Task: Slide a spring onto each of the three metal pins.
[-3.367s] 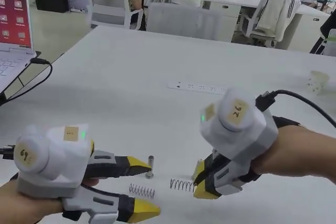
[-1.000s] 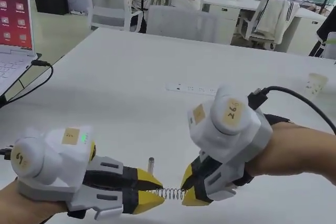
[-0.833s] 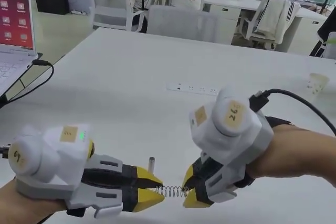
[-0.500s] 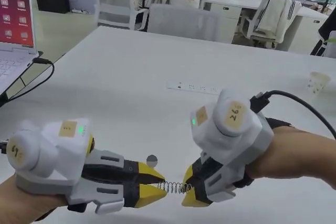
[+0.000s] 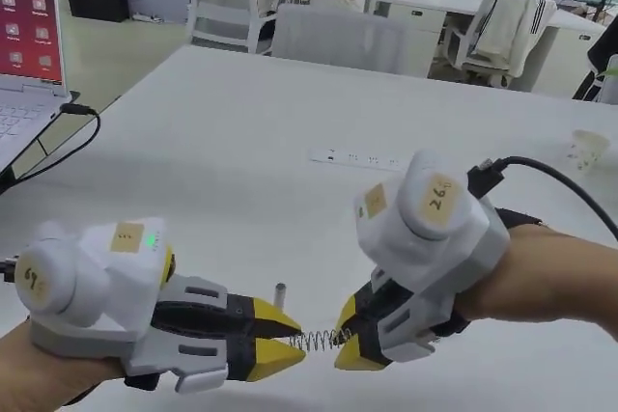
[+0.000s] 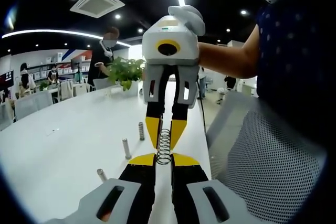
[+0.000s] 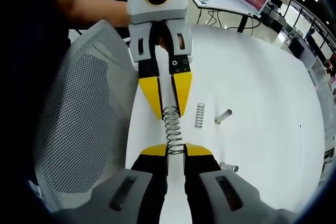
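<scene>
Both claws are clamped on one spring (image 5: 322,340) - left claw (image 5: 285,340) closed on one end, right claw (image 5: 350,335) closed on the other, coil slung between the tips just above the tabletop (image 5: 290,132). Nearest pin (image 5: 281,294) stands upright just beyond the left claw's tips, apart from the coil. In the left gripper view the three pins sit in a row off to the left of the claws; the far pin (image 6: 140,130) looks ribbed, can't tell if it already carries a spring. A second spring (image 7: 199,115) lies flat to the right of the right claw's line, near another pin. Risks, as I judge them: two claws pulling on one soft coil can overstretch or kink it; if one end lets go under tension it flicks off the tabletop; a one-end grip leaves the coil drooping, so its bore won't line up with the pin; the left tips are close enough to knock that pin over. Versus 3.4 s ago: then two springs lay on the tabletop, the left claw was open and only the right was at a coil - now one is lifted and shared. Over the last second, little change.
</scene>
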Demonstrator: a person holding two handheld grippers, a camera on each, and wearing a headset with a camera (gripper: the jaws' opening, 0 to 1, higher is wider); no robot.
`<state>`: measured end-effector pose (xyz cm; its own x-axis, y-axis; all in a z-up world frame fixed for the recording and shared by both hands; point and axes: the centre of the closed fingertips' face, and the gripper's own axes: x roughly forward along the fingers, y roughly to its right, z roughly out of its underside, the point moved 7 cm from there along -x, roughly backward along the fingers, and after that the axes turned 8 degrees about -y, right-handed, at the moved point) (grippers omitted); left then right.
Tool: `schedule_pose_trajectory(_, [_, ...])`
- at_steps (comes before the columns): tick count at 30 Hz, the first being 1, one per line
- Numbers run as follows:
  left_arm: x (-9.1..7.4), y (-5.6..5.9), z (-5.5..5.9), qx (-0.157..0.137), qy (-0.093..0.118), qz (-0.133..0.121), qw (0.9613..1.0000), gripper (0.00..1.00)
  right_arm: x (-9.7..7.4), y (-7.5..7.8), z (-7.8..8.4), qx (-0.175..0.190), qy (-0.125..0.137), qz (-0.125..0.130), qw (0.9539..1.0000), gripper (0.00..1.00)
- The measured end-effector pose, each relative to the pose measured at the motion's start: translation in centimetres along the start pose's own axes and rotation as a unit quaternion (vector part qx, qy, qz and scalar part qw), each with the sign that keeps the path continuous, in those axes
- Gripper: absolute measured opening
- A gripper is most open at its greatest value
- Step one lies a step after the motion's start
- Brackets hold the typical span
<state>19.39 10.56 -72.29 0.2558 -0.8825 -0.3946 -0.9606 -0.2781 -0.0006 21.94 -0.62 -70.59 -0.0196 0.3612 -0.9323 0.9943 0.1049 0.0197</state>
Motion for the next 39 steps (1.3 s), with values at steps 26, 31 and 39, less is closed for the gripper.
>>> schedule_pose_trajectory(26, [0.5,-0.2,0.7,0.004,-0.021,0.01,0.9997,0.02,-1.1,-0.6,-2.5,-0.018,0.015,-0.006,0.9997,0.08])
schedule_pose_trajectory(31, [0.6,-0.1,0.8,0.004,-0.023,0.012,0.9997,0.02,-1.0,-0.9,-2.9,-0.023,0.015,-0.009,0.9996,0.08])
schedule_pose_trajectory(39, [0.6,0.2,0.9,0.003,-0.024,0.015,0.9996,0.02,-0.9,-1.2,-3.4,-0.031,0.013,-0.011,0.9994,0.08])
